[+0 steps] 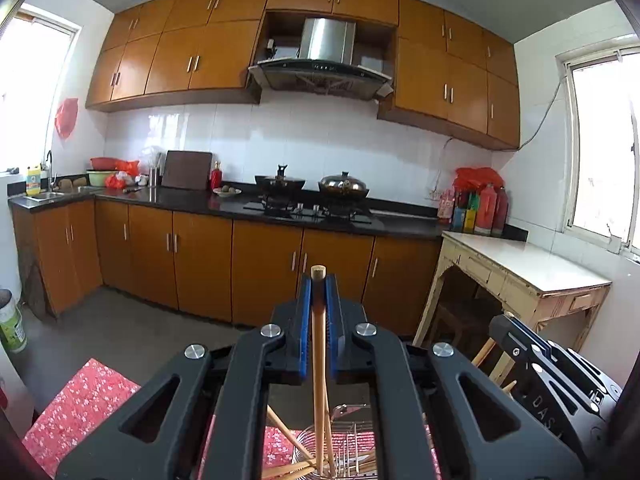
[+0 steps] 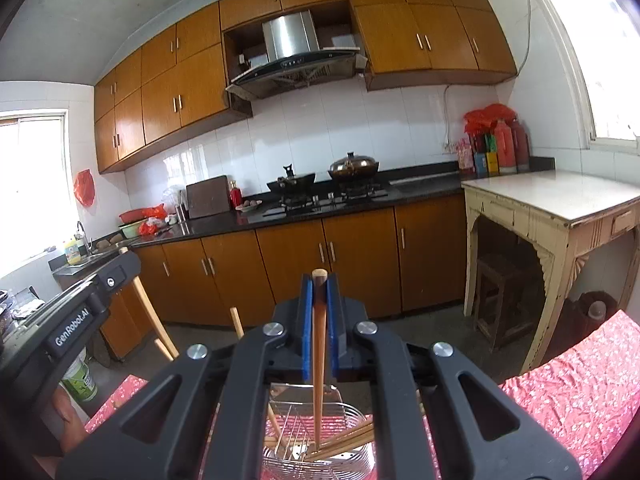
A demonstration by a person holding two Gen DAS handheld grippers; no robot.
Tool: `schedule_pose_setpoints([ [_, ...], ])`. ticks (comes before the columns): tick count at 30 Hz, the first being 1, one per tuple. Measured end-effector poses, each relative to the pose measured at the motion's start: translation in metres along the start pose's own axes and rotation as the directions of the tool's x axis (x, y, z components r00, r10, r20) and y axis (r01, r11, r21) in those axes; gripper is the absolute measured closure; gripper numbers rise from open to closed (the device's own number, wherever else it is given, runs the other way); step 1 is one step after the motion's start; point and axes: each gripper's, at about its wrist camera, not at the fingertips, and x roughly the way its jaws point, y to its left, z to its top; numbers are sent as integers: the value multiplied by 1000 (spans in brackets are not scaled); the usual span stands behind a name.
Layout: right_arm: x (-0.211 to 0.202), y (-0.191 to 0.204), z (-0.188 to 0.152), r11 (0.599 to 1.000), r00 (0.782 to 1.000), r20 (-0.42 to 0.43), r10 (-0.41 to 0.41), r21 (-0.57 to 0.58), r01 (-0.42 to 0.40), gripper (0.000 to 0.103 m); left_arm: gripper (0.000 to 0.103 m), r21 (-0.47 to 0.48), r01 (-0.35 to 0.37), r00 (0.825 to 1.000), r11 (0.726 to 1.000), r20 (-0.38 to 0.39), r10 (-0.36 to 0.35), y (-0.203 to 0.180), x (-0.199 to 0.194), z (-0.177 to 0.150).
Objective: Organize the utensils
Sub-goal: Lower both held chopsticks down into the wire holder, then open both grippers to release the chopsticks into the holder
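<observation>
Left tongs (image 1: pixel 319 292) on upright chopstick (image 1: pixel 318 344)

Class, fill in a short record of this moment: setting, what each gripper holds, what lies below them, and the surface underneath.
Setting: kitchen
Left gripper: shut on a pale chopstick
Right gripper: shut on a darker chopstick
Below: wire basket with more chopsticks lying in it
Surface: red flowered cloth

A wire rack (image 2: pixel 320 456) holding chopsticks (image 2: pixel 344 438) stands on the red floral cloth (image 2: pixel 580 392).
</observation>
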Motion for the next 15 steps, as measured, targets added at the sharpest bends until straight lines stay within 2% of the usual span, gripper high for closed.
schedule_pose_setpoints([
  [15,16,-5,-17,1000,998,-62,-2,6,2,94,96,-1,11,998,1000,-69,-11,4,13,-9],
])
